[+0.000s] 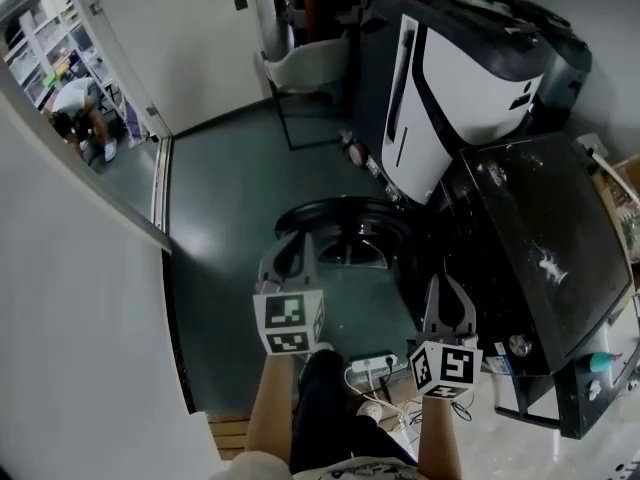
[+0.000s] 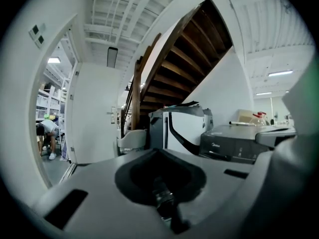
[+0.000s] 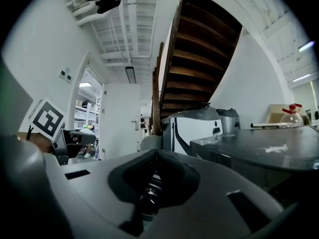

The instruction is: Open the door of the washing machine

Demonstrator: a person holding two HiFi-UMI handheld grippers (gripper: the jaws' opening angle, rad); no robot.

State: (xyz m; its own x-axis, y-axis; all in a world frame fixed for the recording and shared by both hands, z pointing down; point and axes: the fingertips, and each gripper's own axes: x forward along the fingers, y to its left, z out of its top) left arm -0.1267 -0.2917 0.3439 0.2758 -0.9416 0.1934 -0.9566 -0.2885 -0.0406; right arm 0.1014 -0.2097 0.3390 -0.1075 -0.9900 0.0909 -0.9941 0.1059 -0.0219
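The black washing machine (image 1: pixel 545 238) stands at the right in the head view, its dusty top toward me. Its round dark door (image 1: pixel 345 230) stands swung out from the front, over the floor. My left gripper (image 1: pixel 290 256) hovers just above the door's near edge, jaws shut on nothing. My right gripper (image 1: pixel 447 306) is raised beside the machine's front corner, also shut and empty. In the left gripper view the left gripper (image 2: pixel 158 151) points level across the room, with the machine (image 2: pixel 234 143) off to the right. The right gripper (image 3: pixel 156 151) likewise points level beside the machine's top (image 3: pixel 259 151).
A large white and black appliance (image 1: pixel 450 88) stands behind the washer, with a pale chair (image 1: pixel 300 73) beside it. A white wall (image 1: pixel 80 268) runs close on my left. A power strip and cables (image 1: pixel 372 368) lie by my feet. A person crouches beyond the doorway (image 1: pixel 85 108).
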